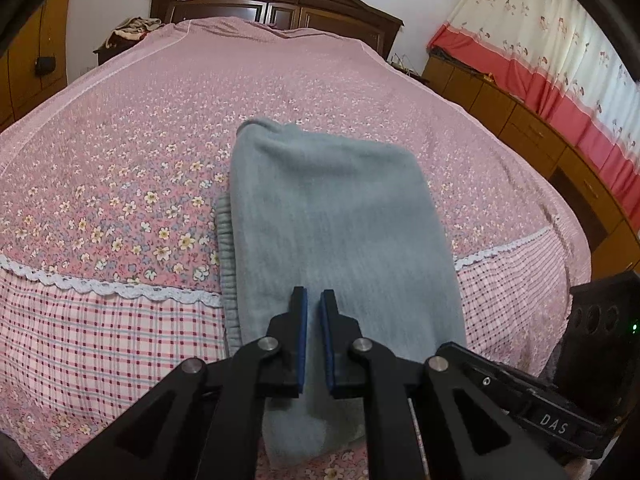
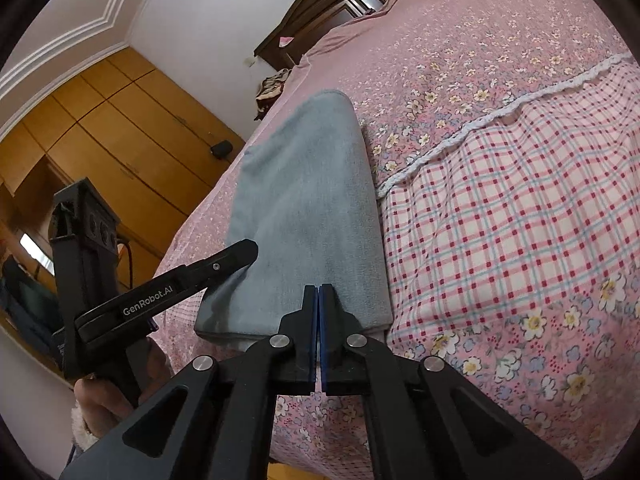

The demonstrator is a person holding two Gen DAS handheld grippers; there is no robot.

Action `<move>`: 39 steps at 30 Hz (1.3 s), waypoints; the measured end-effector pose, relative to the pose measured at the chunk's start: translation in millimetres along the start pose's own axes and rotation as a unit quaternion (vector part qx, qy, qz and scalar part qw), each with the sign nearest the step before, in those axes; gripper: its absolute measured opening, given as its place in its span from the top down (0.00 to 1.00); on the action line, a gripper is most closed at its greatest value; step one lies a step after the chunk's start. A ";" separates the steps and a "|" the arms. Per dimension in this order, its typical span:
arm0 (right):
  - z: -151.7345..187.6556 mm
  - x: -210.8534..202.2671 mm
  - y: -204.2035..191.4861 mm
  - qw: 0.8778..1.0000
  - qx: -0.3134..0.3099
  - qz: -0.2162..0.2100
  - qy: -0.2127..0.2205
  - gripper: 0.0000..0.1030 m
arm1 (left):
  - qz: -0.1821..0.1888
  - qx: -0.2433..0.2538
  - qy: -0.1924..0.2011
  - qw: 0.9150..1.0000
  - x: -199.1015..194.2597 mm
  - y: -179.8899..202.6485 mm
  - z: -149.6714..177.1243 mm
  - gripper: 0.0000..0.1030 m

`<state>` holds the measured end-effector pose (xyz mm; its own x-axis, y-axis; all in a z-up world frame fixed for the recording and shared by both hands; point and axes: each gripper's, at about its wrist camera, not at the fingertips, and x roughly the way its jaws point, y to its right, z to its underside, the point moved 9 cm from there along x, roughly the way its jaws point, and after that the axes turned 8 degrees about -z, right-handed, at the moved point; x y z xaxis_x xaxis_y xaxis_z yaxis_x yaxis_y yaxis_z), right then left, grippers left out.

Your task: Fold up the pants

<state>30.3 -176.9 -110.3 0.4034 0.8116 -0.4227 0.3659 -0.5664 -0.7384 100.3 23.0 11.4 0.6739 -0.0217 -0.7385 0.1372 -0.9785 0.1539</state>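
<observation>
The folded grey pants (image 1: 336, 220) lie near the foot edge of the bed (image 1: 120, 160), on the floral bedspread, with wide bare cover to either side and beyond. The left gripper (image 1: 314, 300) hovers over the pants' near end, jaws slightly apart, empty. The right gripper (image 2: 319, 296) points at the same end, pads pressed together, holding nothing. Its neighbour's arm reads "GenRobot.AI"; another label reads "DAS".

Black gripper (image 2: 319, 292), blue-padded fingers (image 1: 326, 320); possibly fleecy cuff (image 2: 82, 426).
</observation>
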 end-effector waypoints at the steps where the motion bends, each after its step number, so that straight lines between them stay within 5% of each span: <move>1: 0.2 -1.4 0.4 1.000 0.003 -0.002 0.000 0.99 | 0.000 -0.001 0.000 1.000 -0.2 0.9 0.0 0.93; 5: -9.6 -2.8 -11.4 1.000 -0.004 0.013 -0.008 0.98 | -0.008 -0.013 0.005 1.000 -11.9 3.2 -2.3 0.92; 7: -17.7 -7.3 -20.4 0.999 -0.022 0.024 -0.011 0.89 | -0.015 0.004 0.019 1.000 -24.8 8.9 -4.6 0.84; 11: -34.0 -28.3 -45.1 0.996 -0.071 0.056 0.024 0.65 | -0.047 0.036 0.083 0.995 -61.3 15.5 -13.0 0.31; 14: -40.4 -42.6 -57.9 0.991 -0.097 0.073 0.048 0.48 | -0.055 0.052 0.122 0.990 -88.8 18.1 -18.7 0.10; 19: -42.8 -63.6 -74.0 0.976 -0.157 0.121 0.095 0.12 | -0.056 0.078 0.170 0.981 -119.1 22.4 -16.3 0.02; 23: -33.4 -71.7 -77.0 0.963 -0.199 0.151 0.101 0.06 | -0.074 0.099 0.190 0.974 -122.2 18.7 -3.0 0.00; 30: -23.0 -59.4 -54.8 0.959 -0.206 0.177 0.085 0.06 | -0.057 0.058 0.107 0.991 -67.0 -5.3 29.2 0.00; 33: -15.0 -46.6 -34.5 0.966 -0.181 0.172 0.063 0.06 | -0.032 0.020 0.071 0.997 -40.7 -17.4 37.8 0.00; 36: -23.9 -36.2 -21.7 0.989 -0.115 0.082 0.048 0.06 | 0.036 -0.010 0.036 0.999 -23.1 -20.7 28.2 0.00; 39: -48.9 -24.4 -14.6 0.997 -0.043 -0.030 0.047 0.06 | 0.108 -0.050 -0.026 0.993 3.8 -21.7 12.1 0.01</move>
<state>56.2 -195.5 -63.5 0.4543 0.8296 -0.3246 0.4612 -0.5308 -0.7110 91.2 41.7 -2.7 0.6580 -0.2418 -0.7131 0.0667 -0.9246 0.3751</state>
